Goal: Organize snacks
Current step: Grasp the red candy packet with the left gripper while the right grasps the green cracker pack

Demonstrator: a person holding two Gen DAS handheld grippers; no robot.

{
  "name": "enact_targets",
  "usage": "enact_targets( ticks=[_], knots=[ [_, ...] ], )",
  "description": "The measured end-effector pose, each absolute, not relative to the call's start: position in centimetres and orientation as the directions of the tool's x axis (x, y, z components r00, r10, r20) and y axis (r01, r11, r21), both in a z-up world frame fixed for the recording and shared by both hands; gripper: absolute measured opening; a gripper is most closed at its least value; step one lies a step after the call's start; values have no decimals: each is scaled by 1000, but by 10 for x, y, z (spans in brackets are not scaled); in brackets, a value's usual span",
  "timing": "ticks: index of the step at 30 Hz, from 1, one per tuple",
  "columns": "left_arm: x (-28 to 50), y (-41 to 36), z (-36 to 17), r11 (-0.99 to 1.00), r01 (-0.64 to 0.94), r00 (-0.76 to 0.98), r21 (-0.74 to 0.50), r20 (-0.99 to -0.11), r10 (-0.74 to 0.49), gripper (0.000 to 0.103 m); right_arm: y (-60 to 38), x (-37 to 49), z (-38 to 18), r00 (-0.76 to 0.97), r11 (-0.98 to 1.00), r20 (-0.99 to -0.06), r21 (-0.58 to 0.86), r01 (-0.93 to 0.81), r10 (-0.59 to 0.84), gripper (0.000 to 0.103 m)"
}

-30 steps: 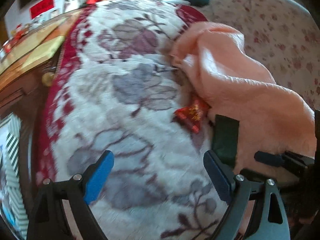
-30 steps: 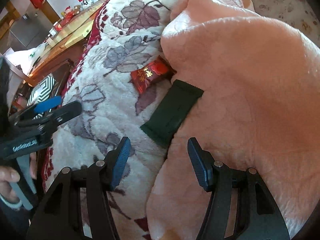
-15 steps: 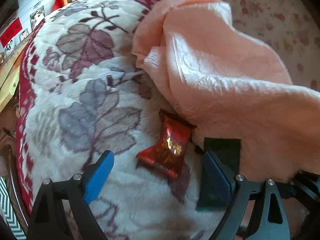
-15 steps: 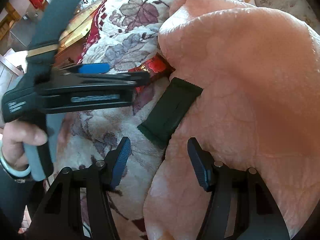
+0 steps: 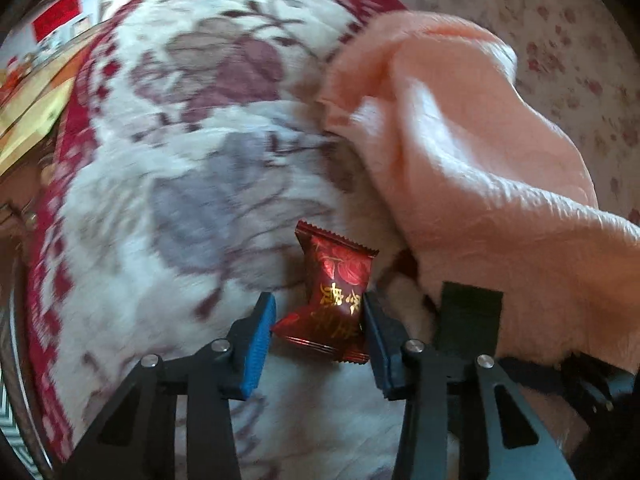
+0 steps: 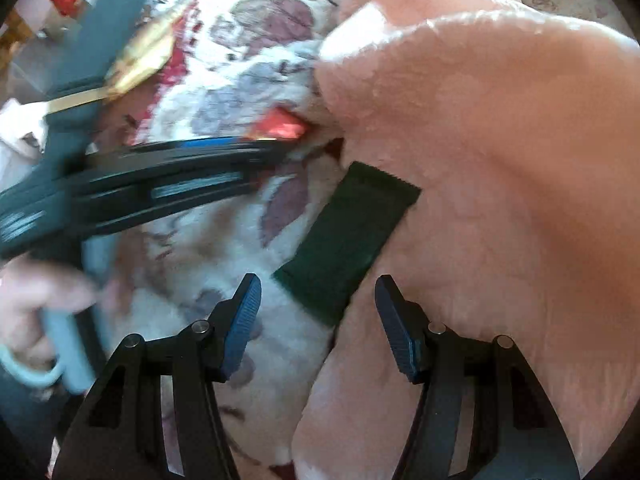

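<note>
A red candy (image 5: 336,300) in a wrapper with gold lettering lies on the floral fleece blanket (image 5: 192,184). My left gripper (image 5: 320,312) is closing around it, and both blue pads meet the wrapper's edges. In the right wrist view the same candy (image 6: 284,126) shows blurred at the tips of the left gripper (image 6: 276,148), which a hand (image 6: 36,304) holds. A dark green flat packet (image 6: 348,240) lies half under the pink blanket (image 6: 500,160), also seen as the green packet (image 5: 468,320). My right gripper (image 6: 318,308) hovers open just above its near end.
The pink blanket (image 5: 460,152) is bunched up to the right of the candy. A flowered cushion (image 5: 568,52) lies behind it. A wooden table (image 5: 28,120) with yellow items stands beyond the blanket's red border at the left.
The left gripper has moved onto the candy and its jaws have narrowed from wide apart to the wrapper's sides. The right gripper has sunk slightly toward the green packet, still open.
</note>
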State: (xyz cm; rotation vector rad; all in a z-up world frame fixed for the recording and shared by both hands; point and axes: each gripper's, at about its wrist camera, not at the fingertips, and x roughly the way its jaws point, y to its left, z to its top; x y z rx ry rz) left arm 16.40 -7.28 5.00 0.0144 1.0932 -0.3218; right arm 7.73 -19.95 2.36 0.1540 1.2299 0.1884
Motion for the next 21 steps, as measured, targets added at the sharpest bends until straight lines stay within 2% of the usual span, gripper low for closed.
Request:
enact_targets(
  ticks=[7, 11, 13, 16, 17, 18, 21],
  knots=[
    [127, -21, 65, 979, 174, 498, -105, -849, -179, 45, -193, 111, 4, 311, 981, -932, 194, -2, 186, 61],
    [109, 0, 63, 985, 136, 508, -110, -845, -164, 44, -180, 115, 3, 323, 986, -932, 151, -72, 166, 63],
    [102, 9, 62, 986, 120, 513, -118, -843, -163, 44, -179, 111, 4, 330, 986, -932, 117, -116, 150, 56],
    [92, 16, 58, 986, 101, 508, -133, -845, -166, 44, -186, 105, 8, 324, 980, -928, 147, -135, 184, 40],
    [90, 17, 57, 986, 97, 507, -136, -846, -166, 44, -187, 103, 10, 322, 978, -927, 153, -145, 193, 26],
    [86, 19, 56, 986, 93, 508, -138, -845, -166, 44, -187, 99, 13, 322, 973, -923, 167, -157, 210, 21],
    [77, 24, 56, 986, 81, 507, -147, -846, -168, 44, -180, 90, 21, 324, 964, -917, 171, -205, 232, 14]
  ],
)
